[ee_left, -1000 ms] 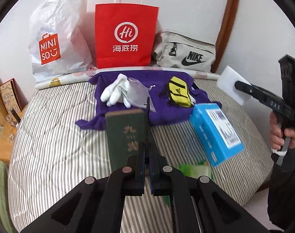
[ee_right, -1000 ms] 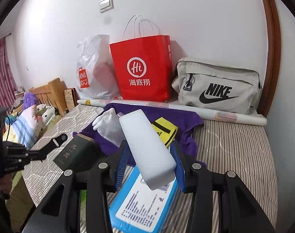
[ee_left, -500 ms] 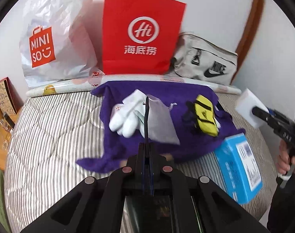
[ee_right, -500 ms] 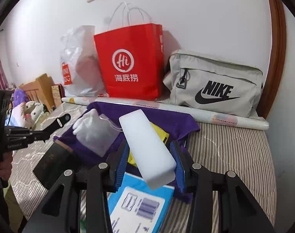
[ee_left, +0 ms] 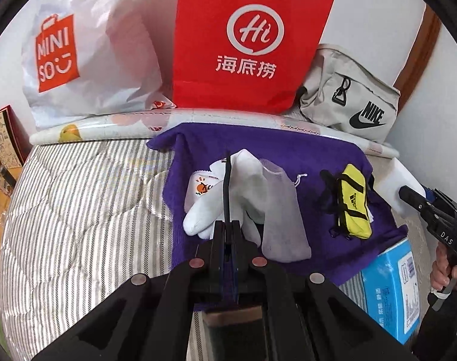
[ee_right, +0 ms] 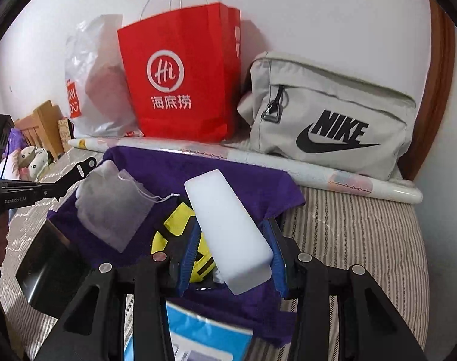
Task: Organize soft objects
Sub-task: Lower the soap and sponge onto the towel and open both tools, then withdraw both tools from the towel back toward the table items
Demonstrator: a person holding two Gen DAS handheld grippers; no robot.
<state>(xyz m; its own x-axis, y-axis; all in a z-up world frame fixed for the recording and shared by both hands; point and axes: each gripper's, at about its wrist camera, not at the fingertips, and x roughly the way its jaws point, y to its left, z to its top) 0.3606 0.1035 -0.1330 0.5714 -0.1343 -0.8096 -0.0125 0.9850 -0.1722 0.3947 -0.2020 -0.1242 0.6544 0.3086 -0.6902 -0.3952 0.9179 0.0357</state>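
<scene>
The right tongs (ee_right: 231, 258) grip a white sponge (ee_right: 225, 228) at centre frame, above the purple towel (ee_right: 228, 180) on the bed. The left tongs (ee_left: 227, 228) are closed, seemingly empty. Best set the sponge flat beside the gloves (ee_left: 228, 198).

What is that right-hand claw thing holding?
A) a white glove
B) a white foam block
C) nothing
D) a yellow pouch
B: the right gripper has its blue pads pressed on both sides of a white foam block, which it holds above the purple cloth.
</scene>
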